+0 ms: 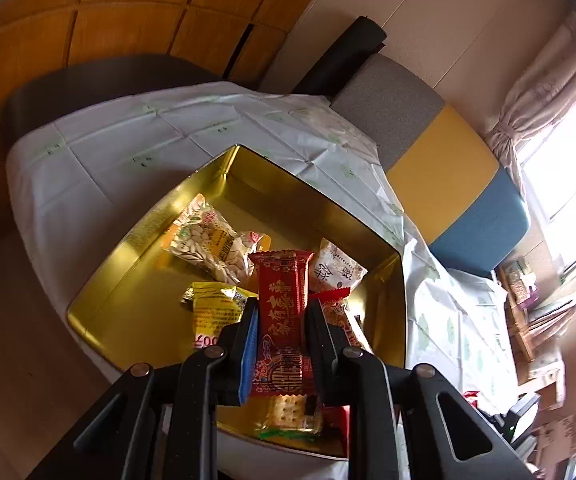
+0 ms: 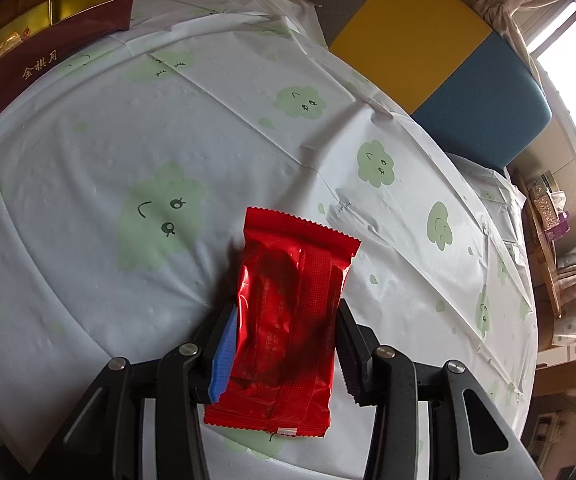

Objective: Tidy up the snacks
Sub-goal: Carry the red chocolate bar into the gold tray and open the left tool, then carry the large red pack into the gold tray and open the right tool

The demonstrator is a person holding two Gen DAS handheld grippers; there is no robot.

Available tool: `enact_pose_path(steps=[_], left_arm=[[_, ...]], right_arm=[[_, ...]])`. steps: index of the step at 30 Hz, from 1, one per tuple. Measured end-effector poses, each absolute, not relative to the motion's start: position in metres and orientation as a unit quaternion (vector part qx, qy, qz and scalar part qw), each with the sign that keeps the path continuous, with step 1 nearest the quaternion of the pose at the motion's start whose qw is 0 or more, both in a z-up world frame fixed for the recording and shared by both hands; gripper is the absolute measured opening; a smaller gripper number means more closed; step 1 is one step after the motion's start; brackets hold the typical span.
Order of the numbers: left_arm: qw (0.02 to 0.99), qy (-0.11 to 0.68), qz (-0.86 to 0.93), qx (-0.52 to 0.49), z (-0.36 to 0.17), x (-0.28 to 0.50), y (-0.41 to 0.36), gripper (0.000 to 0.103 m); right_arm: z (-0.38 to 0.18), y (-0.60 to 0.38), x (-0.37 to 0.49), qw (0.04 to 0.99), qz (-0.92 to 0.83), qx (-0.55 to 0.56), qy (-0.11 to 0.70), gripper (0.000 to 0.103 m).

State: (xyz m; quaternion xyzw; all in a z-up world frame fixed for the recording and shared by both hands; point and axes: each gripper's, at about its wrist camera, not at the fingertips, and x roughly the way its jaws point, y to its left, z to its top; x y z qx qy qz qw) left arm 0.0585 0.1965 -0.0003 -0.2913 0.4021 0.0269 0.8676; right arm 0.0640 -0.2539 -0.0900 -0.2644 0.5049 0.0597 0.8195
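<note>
Tablecloth w/ gold tin: left gripper pinching red snack bar over tin; right gripper clamping red packet away from tin

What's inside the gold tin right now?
The gold tin holds a seed bag, a yellow packet, a white packet and a cracker pack. The left gripper and its red packet hide the rest.

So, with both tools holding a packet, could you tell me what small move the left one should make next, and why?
Probably lower the left tool a little and open it. Its jaws are shut on the red patterned packet, which already hangs over the gold tin where other snacks lie, so releasing should drop it inside. The right tool holds its plain red packet over the tablecloth.
</note>
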Motion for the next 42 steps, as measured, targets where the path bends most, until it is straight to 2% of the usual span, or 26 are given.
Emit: enact_pose_path(steps=[4,7,12,29,42], left_arm=[[0.860,0.419,0.015,-0.290,-0.013,0.080,0.191,0.023],[0.851,0.436,0.010,-0.293,-0.027,0.092,0.186,0.028],[0.838,0.458,0.021,-0.295,-0.043,0.097,0.183,0.029],[0.893,0.428,0.089,-0.110,-0.013,0.057,0.145,0.029],[0.894,0.427,0.098,-0.094,-0.010,0.038,0.142,0.029]], right_arm=[[-0.090,-0.254,0.065,0.820,0.059,-0.261,0.506,0.045],[-0.090,-0.254,0.066,0.820,0.058,-0.261,0.506,0.045],[-0.090,-0.255,0.066,0.820,0.059,-0.260,0.506,0.045],[-0.090,-0.252,0.064,0.820,0.056,-0.268,0.503,0.045],[-0.090,-0.255,0.065,0.822,0.056,-0.255,0.506,0.045]])
